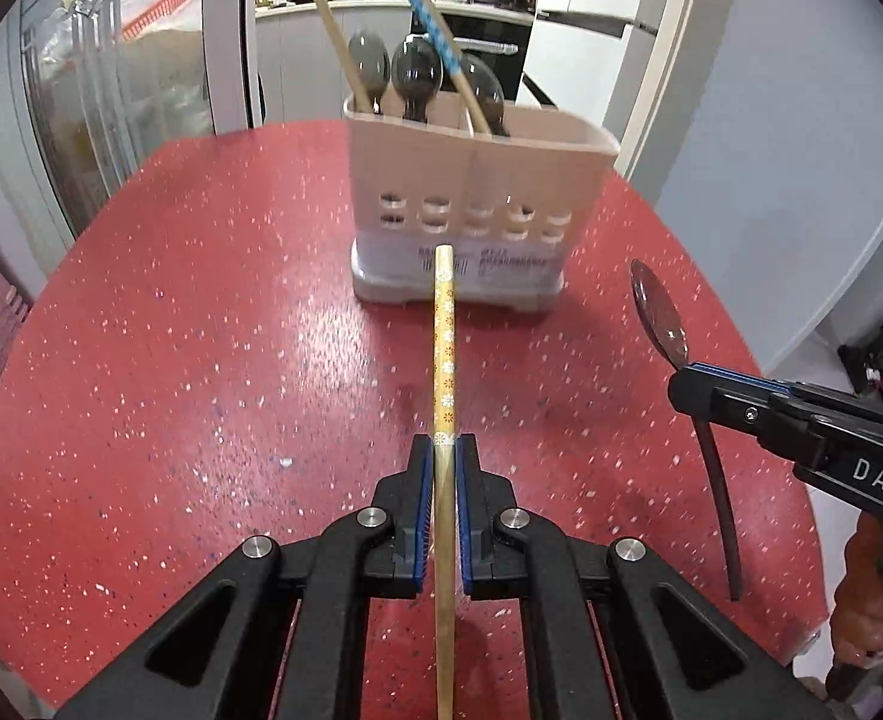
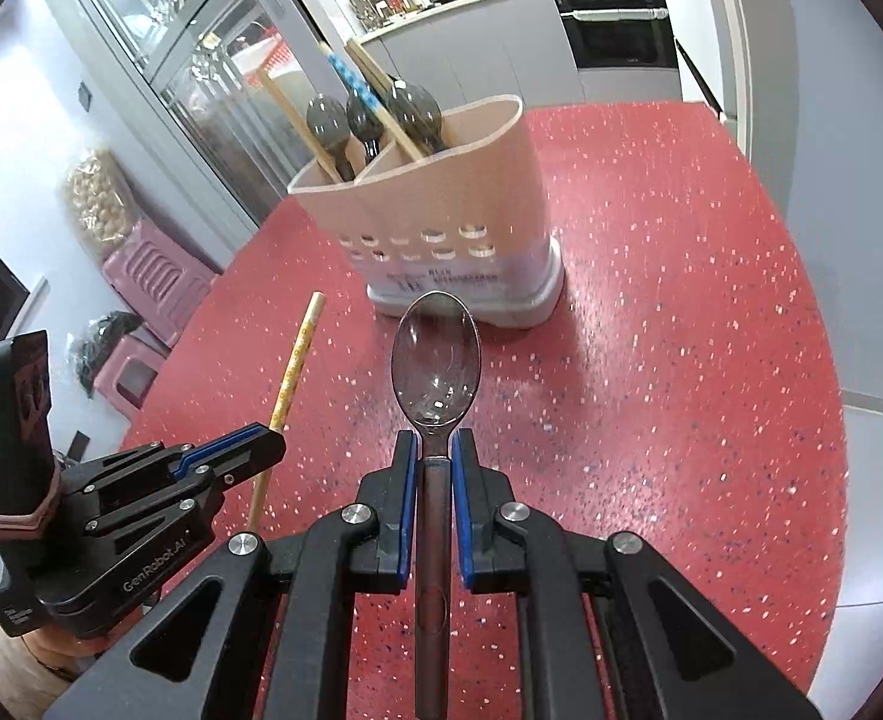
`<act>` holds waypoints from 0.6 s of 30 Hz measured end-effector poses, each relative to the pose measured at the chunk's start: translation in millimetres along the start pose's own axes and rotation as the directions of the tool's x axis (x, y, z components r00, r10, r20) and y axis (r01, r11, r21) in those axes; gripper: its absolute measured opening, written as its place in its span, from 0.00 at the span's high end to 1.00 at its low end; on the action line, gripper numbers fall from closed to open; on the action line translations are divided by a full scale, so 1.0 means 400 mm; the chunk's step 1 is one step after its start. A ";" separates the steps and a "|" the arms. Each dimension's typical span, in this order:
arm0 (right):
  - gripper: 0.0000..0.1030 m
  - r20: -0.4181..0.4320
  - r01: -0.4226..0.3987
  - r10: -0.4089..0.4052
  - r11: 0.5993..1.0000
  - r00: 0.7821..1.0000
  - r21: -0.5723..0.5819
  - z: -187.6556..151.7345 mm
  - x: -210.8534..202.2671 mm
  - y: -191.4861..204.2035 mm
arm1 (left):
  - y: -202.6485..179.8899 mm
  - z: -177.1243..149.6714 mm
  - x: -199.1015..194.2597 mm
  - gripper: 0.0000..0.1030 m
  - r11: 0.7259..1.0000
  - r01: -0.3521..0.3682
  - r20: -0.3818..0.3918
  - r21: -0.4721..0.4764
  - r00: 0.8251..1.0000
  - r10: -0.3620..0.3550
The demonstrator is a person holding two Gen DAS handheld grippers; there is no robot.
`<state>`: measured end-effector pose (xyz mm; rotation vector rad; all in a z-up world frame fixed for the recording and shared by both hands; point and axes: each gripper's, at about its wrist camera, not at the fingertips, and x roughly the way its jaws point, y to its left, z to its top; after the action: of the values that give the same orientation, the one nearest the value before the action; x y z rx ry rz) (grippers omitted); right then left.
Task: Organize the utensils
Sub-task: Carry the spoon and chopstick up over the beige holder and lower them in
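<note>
left wrist view: the left gripper (image 1: 441,450) is pinched on a chopstick (image 1: 444,348), yellow with a flower print, which runs straight out between the pads, its long axis pointing at the holder (image 1: 477,180). the holder stands ahead on the red table (image 1: 201,330), apart from the chopstick's tip, which overlaps its lower wall in the picture. the holder's rim sits higher than that tip, so by my reading the stick has to be lifted and tipped upright before it can drop in. in the holder stand three grey spoons (image 1: 417,75) and other chopsticks, one blue-checked (image 1: 435,30). at the right edge the right gripper (image 1: 690,387) clamps a spoon (image 1: 660,315), bowl up and handle hanging down behind the fingers.

right wrist view: the right gripper (image 2: 434,450) is closed on the spoon (image 2: 435,354) at its neck, the bowl forward and facing the camera, the handle running back under the lens. its long axis also points at the holder (image 2: 441,192), which lies dead ahead and a little further off, with the bowl tip near its base in the picture. a divider shows inside the holder; the grey spoons (image 2: 360,114) stand toward the back. the left gripper (image 2: 270,438) sits low left, the chopstick (image 2: 294,366) slanting up from it toward the holder. both arms look about equally near; i cannot tell which would go first.
</note>
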<state>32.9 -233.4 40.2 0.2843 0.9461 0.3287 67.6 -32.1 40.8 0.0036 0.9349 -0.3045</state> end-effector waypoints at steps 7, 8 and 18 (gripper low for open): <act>0.88 0.031 -0.003 0.004 1.000 1.000 -0.008 0.040 -0.025 0.001 | -0.007 0.039 -0.025 0.68 1.000 0.013 0.044 -0.005 0.999 -0.013; 0.88 0.036 -0.003 0.004 1.000 0.999 -0.010 0.046 -0.028 0.003 | -0.005 0.042 -0.024 0.68 1.000 0.015 0.047 -0.005 0.999 -0.015; 0.88 0.065 -0.004 0.005 1.000 0.998 -0.021 0.098 -0.042 0.010 | -0.001 0.089 -0.043 0.68 1.000 0.018 0.095 -0.012 0.995 -0.017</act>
<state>55.6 -240.0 75.6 0.2768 0.8774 0.3314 86.2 -32.6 75.8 -0.0306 0.8430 -0.3122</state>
